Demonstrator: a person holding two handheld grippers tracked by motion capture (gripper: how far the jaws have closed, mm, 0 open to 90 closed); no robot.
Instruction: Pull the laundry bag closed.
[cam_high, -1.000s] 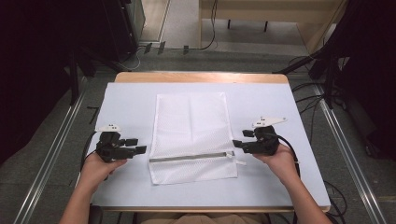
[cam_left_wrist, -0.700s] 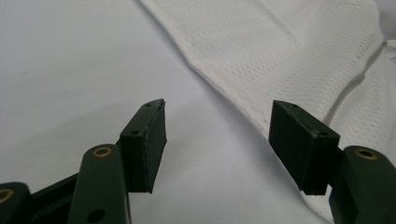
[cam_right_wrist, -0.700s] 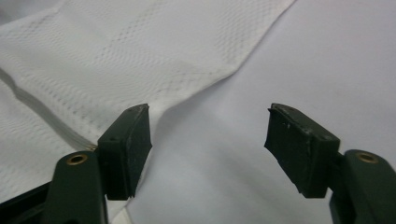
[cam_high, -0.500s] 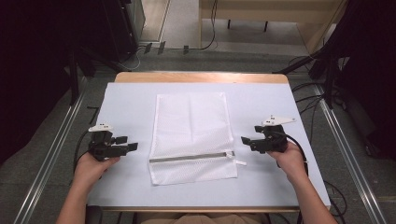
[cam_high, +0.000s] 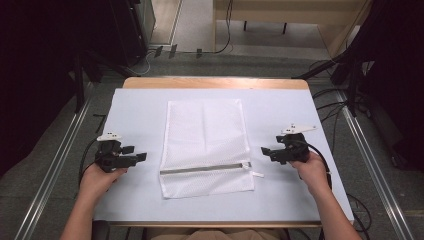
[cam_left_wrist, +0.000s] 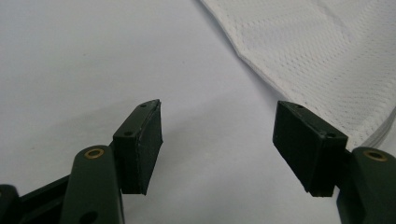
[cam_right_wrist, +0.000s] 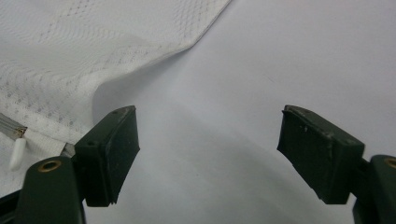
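Observation:
A white mesh bag lies flat in the middle of the white table cover, with a grey zipper across its near part and a white pull tab at the right end. My left gripper is open, a short way left of the bag, jaws pointing at it; the bag's edge lies beyond its right jaw. My right gripper is open just right of the zipper end, touching nothing. The mesh bag and pull tab lie past its left jaw.
The table's wooden far edge borders the cover. Metal rails run along both sides on the floor. Black stands and cables sit beyond the far corners. Bare cover lies on either side of the bag.
Both grippers have drawn outward from the bag's zipper ends, the left one farther. The bag lies flat as before.

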